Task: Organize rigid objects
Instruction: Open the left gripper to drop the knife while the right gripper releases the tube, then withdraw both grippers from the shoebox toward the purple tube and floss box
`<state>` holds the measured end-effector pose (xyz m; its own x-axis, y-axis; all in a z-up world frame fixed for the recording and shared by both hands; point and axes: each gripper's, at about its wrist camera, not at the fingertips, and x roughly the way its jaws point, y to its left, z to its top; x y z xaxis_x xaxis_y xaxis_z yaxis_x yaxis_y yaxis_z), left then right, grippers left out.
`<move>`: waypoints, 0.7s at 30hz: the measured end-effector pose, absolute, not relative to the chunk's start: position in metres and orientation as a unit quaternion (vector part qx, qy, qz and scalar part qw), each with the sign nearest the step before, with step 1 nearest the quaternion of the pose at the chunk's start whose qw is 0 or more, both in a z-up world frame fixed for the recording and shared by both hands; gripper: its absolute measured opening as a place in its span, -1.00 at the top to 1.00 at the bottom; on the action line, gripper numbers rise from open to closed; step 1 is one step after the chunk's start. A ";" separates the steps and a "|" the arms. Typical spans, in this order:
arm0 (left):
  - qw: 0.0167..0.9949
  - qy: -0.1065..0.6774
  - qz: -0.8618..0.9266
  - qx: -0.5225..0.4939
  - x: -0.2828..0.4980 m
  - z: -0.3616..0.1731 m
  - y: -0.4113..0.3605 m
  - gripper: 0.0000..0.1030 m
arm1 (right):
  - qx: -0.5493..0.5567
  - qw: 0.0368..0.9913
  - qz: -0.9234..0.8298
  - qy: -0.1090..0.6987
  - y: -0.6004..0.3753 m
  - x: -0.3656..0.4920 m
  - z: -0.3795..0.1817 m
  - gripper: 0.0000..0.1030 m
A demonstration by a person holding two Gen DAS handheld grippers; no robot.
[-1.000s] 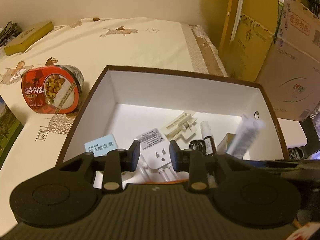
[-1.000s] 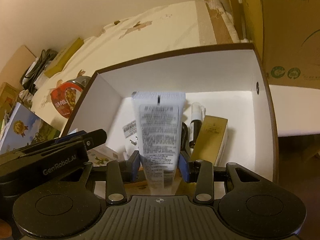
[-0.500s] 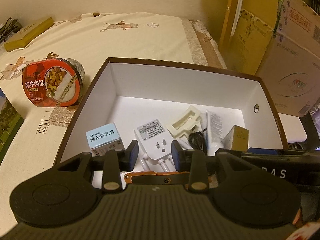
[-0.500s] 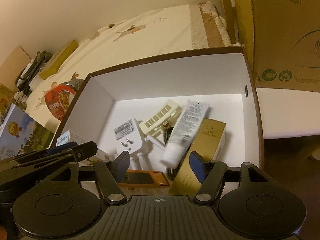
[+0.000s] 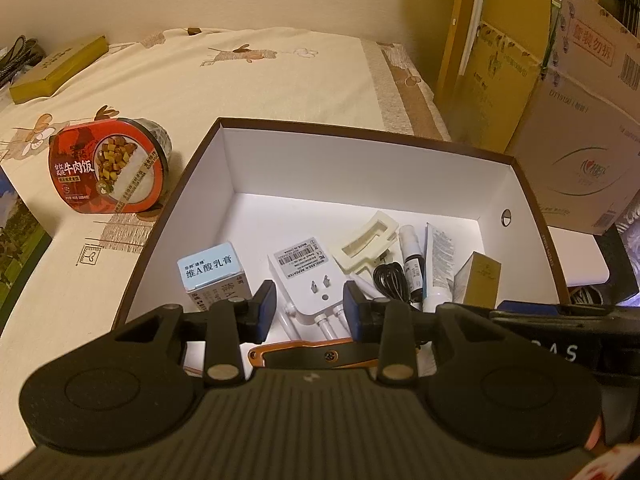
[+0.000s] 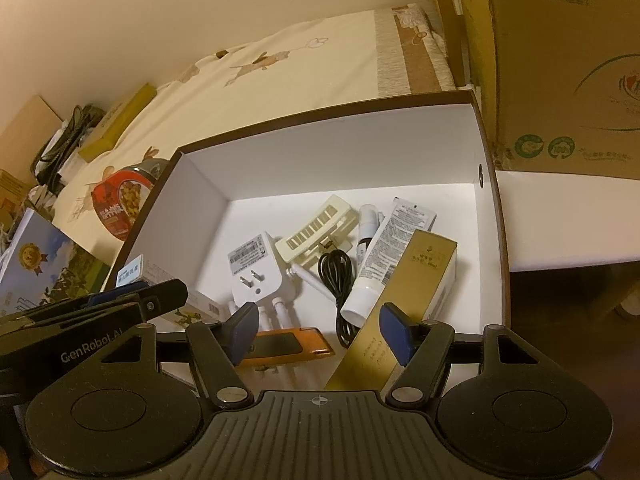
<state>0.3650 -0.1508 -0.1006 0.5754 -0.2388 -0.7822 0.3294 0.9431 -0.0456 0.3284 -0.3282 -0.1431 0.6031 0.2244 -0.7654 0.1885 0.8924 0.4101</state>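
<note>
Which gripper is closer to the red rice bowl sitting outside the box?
The left. The left gripper hovers over the near left part of the box, the side beside the red rice bowl. The right gripper hovers over the box's right part, farther from the bowl.

One open white box with a brown rim point(image 6: 490, 184) holds eight things: one blue-topped ointment carton point(image 5: 212, 270), one white plug-in repeater point(image 5: 308, 276), one cream plastic clip holder point(image 5: 368, 240), one coiled black cable point(image 6: 336, 268), one small white bottle point(image 6: 368, 224), one white tube point(image 6: 390, 252), one gold carton point(image 6: 420, 276) and one orange flat tool point(image 6: 280, 346). Outside it sit one red beef-rice bowl point(image 5: 106, 168), one long yellow-green box point(image 5: 56, 68) and two large cardboard boxes point(image 5: 580, 128) point(image 5: 496, 52).
</note>
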 end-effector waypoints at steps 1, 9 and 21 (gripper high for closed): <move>0.886 0.431 -0.161 0.052 0.365 -0.100 -0.151 0.40 | 0.232 0.865 0.011 0.445 -0.328 0.329 -0.143 -0.24; 0.889 0.424 -0.165 0.043 0.355 -0.091 -0.148 0.39 | 0.234 0.869 0.010 0.437 -0.328 0.321 -0.132 -0.24; 0.898 0.410 -0.160 0.002 0.311 -0.071 -0.116 0.31 | 0.200 0.891 0.038 0.406 -0.315 0.289 -0.112 -0.25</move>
<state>0.3105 -0.1156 -0.0712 0.6122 -0.2851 -0.7375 0.2885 0.9490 -0.1274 0.2889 -0.3146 -0.1123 0.6669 0.2301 -0.7087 0.0947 0.9172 0.3869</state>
